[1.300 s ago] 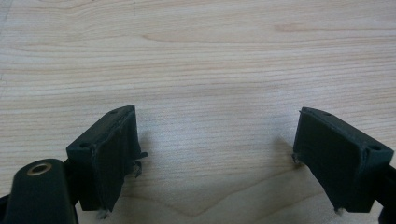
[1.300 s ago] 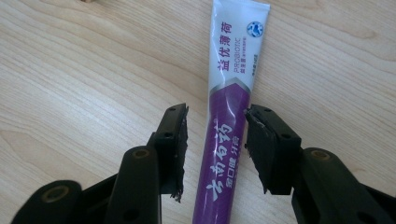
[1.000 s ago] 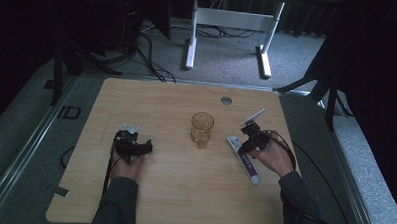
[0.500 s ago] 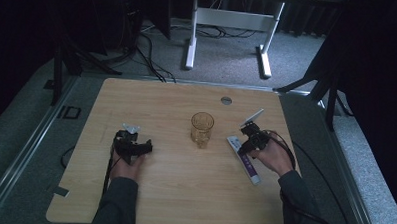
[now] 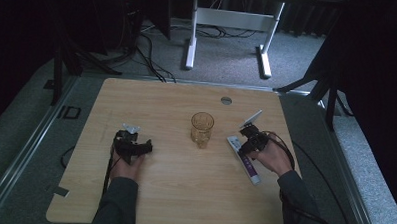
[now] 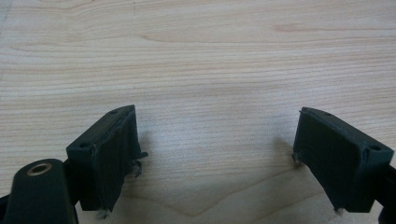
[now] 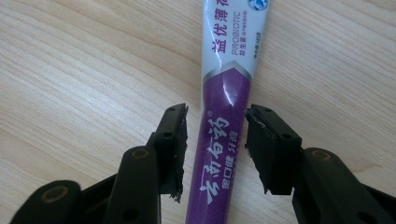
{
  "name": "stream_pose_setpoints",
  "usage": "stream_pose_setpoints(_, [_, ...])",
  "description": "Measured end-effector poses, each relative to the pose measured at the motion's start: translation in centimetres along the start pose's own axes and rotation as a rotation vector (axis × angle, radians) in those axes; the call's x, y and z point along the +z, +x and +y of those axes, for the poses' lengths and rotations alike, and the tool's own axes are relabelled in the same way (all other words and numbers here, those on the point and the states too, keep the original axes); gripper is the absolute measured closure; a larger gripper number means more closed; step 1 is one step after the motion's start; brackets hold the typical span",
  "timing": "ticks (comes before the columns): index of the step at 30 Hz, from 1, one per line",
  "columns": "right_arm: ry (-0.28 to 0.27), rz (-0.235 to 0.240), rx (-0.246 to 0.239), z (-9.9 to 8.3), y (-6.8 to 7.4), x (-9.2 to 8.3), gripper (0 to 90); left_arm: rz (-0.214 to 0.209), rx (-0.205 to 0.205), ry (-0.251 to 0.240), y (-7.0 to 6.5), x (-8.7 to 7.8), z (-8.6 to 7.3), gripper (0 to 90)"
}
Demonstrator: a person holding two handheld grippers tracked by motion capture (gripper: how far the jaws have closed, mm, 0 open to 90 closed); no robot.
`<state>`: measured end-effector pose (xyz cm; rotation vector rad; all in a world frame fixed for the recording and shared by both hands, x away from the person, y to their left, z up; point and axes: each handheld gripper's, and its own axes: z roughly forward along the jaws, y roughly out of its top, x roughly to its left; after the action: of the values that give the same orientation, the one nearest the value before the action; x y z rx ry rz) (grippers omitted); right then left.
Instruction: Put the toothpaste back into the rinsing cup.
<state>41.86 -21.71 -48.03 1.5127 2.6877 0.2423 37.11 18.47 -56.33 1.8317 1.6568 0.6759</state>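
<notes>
Toothpaste tube (image 7: 223, 116), glossy purple-white, lies flat between matte black fingers (image 7: 173, 140).

A staged recording lab or studio is indicated: a bare wooden table (image 5: 183, 191) is set on grey carpet (image 5: 228, 53), enclosed by black curtains (image 5: 373, 73), with dark stand legs (image 5: 68, 62), loose cables (image 5: 148, 55) and a white desk frame (image 5: 229, 23) seen behind.
</notes>
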Motion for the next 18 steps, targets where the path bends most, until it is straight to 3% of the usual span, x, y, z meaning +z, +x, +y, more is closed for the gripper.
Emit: stream_pose_setpoints(18, [0.04, -0.001, 0.005, 0.03, -0.2, 1.05, 57.7, 0.0, 0.0, 0.0, 0.0, 0.0, 0.0, 14.2])
